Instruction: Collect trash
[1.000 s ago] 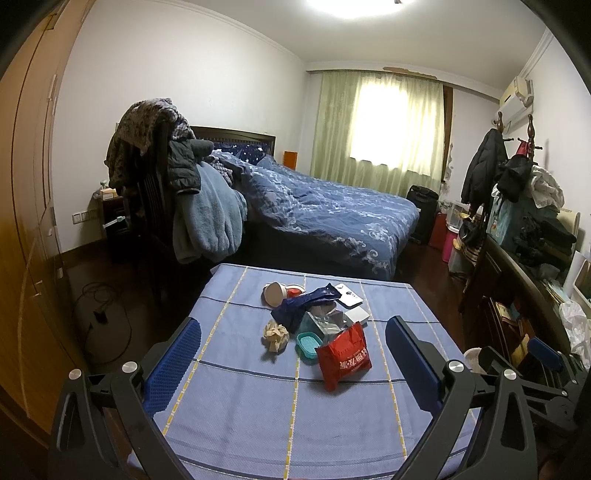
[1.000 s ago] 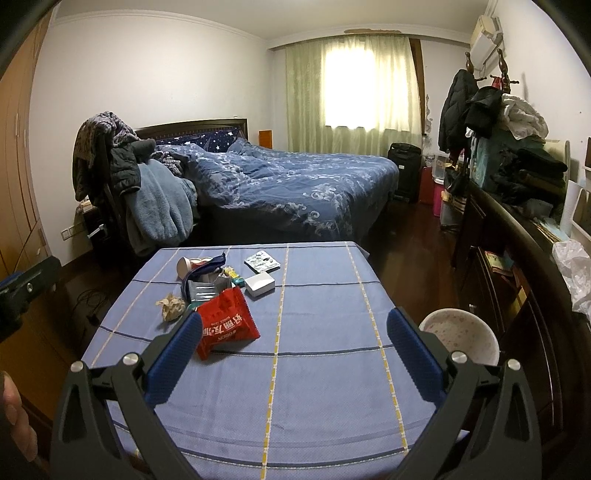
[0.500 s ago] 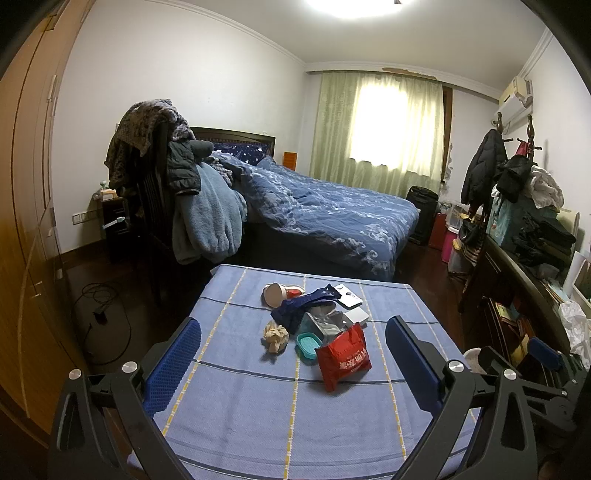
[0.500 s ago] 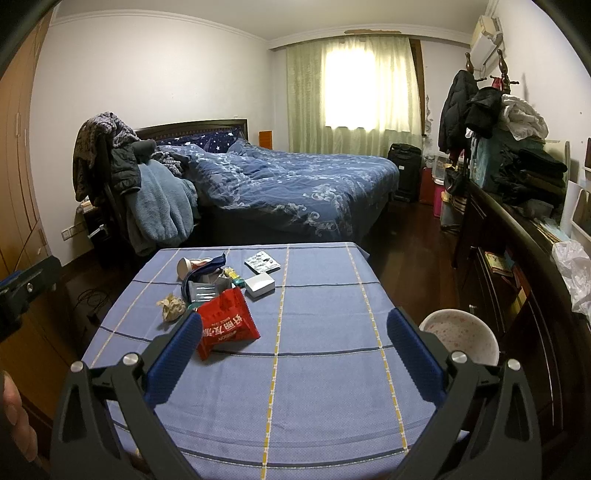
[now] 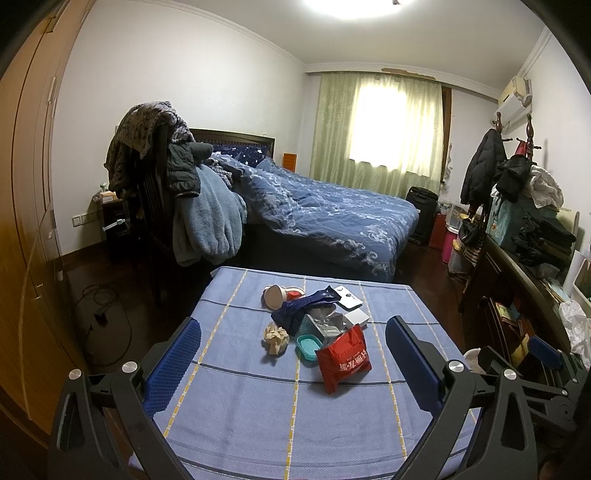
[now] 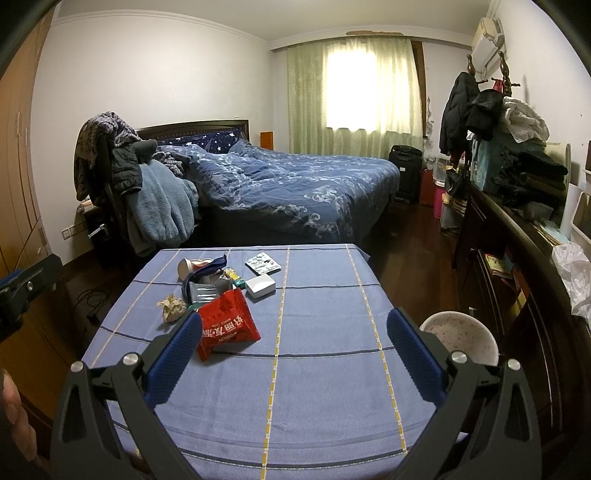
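Beyond both grippers' wide, empty jaws, trash pile (image 5: 317, 325) lies unobstructed, bed (image 5: 332, 214) behind.

A bedroom with pale walls (image 6: 155, 74) and a dark wooden floor (image 6: 417, 240). A bed (image 6: 295, 192) with a blue patterned duvet stands against the far wall, beside a chair (image 5: 159, 206) heaped with clothes. Green curtains (image 6: 354, 96) glow with daylight from the window. A wooden wardrobe (image 5: 26, 184) lines the left; a dark dresser (image 6: 517, 258) piled with garments runs along the right. A ceiling lamp (image 5: 351, 5) shines overhead.
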A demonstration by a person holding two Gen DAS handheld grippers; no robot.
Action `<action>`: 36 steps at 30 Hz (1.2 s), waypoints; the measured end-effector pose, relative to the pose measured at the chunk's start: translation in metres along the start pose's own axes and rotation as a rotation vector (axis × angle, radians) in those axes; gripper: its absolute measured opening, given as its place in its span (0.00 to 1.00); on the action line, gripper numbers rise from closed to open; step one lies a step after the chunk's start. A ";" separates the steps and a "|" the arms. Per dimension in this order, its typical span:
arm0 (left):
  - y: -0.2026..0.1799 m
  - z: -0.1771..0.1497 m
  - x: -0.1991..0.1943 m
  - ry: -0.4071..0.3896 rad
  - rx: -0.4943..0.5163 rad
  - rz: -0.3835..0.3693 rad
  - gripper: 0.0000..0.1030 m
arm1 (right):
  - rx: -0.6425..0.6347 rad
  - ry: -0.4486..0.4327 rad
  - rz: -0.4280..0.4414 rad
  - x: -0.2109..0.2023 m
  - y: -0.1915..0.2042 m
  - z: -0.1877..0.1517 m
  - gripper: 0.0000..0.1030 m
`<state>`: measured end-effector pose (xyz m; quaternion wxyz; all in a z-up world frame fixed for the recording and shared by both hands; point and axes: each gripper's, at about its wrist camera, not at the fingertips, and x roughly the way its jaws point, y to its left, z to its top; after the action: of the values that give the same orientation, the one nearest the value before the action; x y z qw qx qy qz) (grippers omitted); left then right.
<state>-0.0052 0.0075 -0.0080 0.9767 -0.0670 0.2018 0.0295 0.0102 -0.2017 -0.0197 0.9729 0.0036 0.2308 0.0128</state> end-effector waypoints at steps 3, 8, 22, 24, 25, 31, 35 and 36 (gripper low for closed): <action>0.000 -0.004 0.001 0.001 0.001 0.001 0.96 | 0.002 0.001 0.001 0.000 0.000 0.000 0.97; 0.000 -0.001 0.000 0.001 0.000 -0.001 0.96 | 0.002 -0.001 -0.001 0.000 0.000 0.000 0.97; 0.033 -0.030 0.072 0.165 -0.066 0.086 0.96 | -0.043 0.175 0.039 0.087 0.018 -0.018 0.97; 0.041 -0.035 0.087 0.202 -0.073 0.104 0.96 | -0.059 0.218 0.058 0.111 0.026 -0.022 0.97; 0.047 -0.040 0.098 0.229 -0.080 0.118 0.96 | -0.064 0.239 0.074 0.123 0.030 -0.024 0.97; 0.065 -0.047 0.125 0.294 -0.106 0.144 0.96 | -0.073 0.381 0.271 0.195 0.054 -0.026 0.97; 0.068 -0.048 0.137 0.321 -0.105 0.148 0.96 | -0.142 0.367 0.238 0.221 0.075 -0.025 0.97; 0.068 -0.048 0.139 0.327 -0.106 0.146 0.96 | -0.146 0.377 0.245 0.225 0.076 -0.025 0.97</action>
<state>0.0975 0.0721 -0.1149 0.9212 -0.1074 0.3605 0.0994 0.1985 -0.1194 -0.1418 0.9014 -0.0412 0.4049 0.1477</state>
